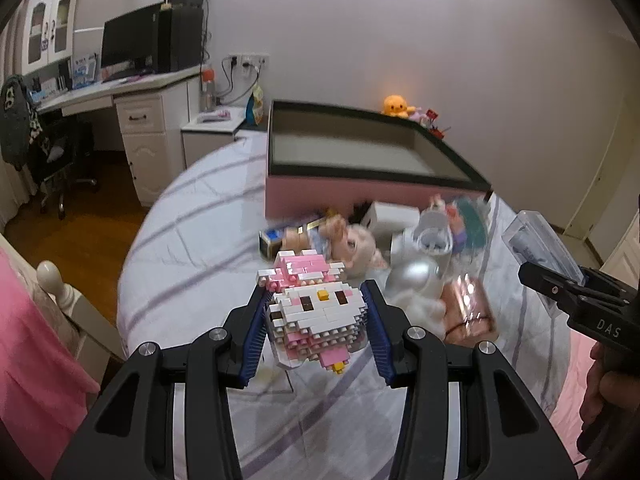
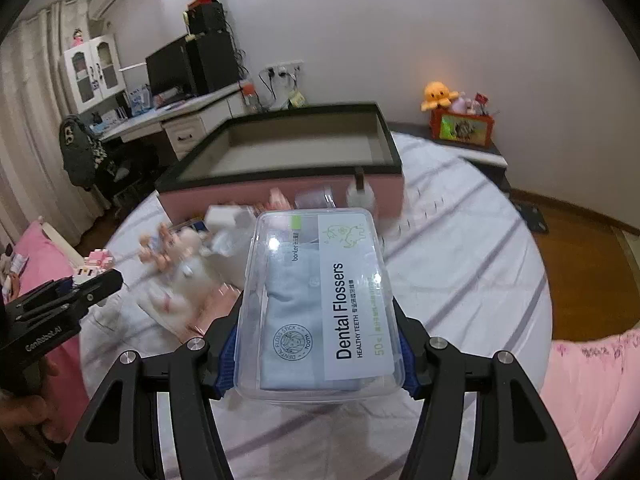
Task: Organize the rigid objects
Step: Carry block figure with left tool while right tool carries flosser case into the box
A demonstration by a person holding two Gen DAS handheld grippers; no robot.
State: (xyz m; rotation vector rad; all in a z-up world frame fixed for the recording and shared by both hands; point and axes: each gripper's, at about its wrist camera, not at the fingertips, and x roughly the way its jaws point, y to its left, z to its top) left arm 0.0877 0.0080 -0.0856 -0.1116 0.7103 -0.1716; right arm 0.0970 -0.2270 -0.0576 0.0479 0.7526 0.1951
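Both wrist views look down along their fingers, sharing the pink box (image 1: 320,196)

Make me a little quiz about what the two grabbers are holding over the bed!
1. True or false: the left gripper is shut on the brick-built figure.
2. What does the right gripper hold? A) the clear dental flossers box B) a doll C) a bottle
3. What is inside the big pink box with the dark rim behind the pile of things: nothing visible, or toys?

Key: 1 true. 2 A. 3 nothing visible; its grey floor looks bare.
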